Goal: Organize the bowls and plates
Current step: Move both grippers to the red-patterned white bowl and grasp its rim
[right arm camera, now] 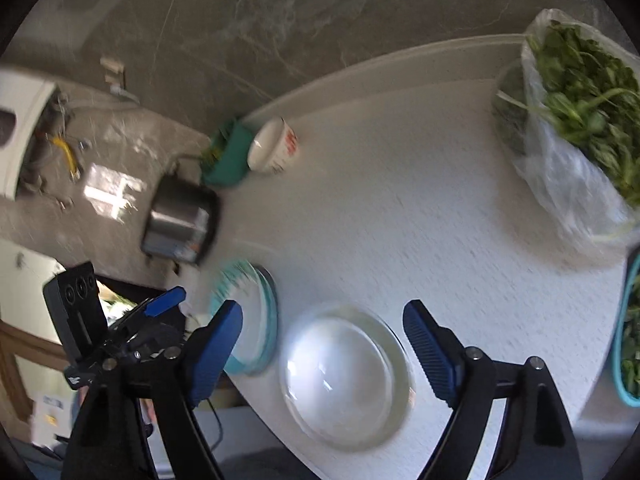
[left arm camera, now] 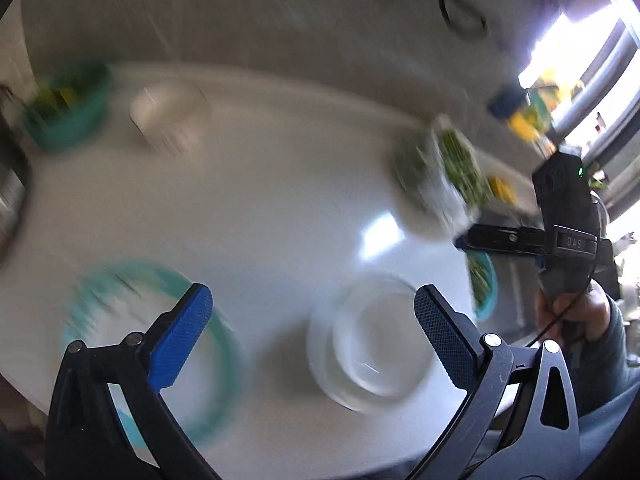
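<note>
A clear glass bowl (left arm camera: 372, 344) sits on the round white table (left arm camera: 260, 200); it also shows in the right wrist view (right arm camera: 344, 372). A white plate with a teal rim (left arm camera: 160, 340) lies to its left, seen too in the right wrist view (right arm camera: 248, 320). A white bowl (left arm camera: 168, 114) with red print (right arm camera: 276, 148) stands at the far side. My left gripper (left arm camera: 314, 340) is open and empty above the table, between plate and glass bowl. My right gripper (right arm camera: 324, 344) is open and empty just above the glass bowl. The views are motion blurred.
A plastic bag of leafy greens (right arm camera: 576, 120) lies at the table's right side. A teal basket of greens (left arm camera: 66, 108) stands at the far left, another teal basket (right arm camera: 630, 336) at the right edge. A steel pot (right arm camera: 180, 220) stands beyond the table's left edge.
</note>
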{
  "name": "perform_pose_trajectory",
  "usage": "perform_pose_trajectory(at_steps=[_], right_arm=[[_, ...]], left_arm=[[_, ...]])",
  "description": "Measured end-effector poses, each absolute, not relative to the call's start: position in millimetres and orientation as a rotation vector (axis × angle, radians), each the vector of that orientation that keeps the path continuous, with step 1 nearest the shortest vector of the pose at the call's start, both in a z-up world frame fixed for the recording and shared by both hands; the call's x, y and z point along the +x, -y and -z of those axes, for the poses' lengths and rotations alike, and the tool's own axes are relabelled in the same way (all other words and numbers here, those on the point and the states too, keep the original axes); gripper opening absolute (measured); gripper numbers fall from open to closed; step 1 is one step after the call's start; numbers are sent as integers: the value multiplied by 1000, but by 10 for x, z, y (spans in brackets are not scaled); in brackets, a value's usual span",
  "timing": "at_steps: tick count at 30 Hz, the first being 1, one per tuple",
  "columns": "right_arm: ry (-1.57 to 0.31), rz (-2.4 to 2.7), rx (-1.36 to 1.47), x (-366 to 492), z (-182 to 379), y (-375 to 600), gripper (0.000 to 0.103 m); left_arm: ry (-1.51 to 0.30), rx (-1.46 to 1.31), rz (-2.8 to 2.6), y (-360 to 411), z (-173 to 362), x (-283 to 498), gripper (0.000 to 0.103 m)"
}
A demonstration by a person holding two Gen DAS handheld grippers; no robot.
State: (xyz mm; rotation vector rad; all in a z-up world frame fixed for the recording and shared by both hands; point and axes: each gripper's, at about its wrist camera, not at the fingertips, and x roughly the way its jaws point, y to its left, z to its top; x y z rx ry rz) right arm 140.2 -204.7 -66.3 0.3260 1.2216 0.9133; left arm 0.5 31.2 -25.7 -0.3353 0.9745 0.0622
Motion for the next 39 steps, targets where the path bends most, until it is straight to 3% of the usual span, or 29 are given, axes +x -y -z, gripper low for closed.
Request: perform_pose_trajectory(at_steps=[4,11,14,20,27,31,35,37,39], right_arm=[[-1145,-925,355,1677,431,1633,85],[-1168,-875,353,2076,477,397,84],[-1203,-840,333,2217,656,-47,77],[-1267,-832,391,2605,1069,-613,74],[-1348,-796,427,2955,1422,-730,71],[-1375,-812,421,3012,1525,-793,70],[-1398,-828,412,3026,1606,-861,60],[-1405,-831,412,3049,1643,-914,58],[-1413,-824,412,3073,1685,-960,58]], left_arm=[[-972,-324,-134,-1238,148,255,103],[-1014,-306,-164,-2552,610,1028,101],[-1034,-346,-139,-2848,845,1294,100],[-1089,-381,-68,-3144,1237,1707,100],[-1134,-448,-28,-3429,1562,1990,65],[-1144,-472,-21,-3544,1672,2074,65],[-1150,-471,-3,-3581,1698,2086,65],[-1149,-494,13,-3630,1730,2097,51],[-1155,-506,11,-3669,1770,2112,47]])
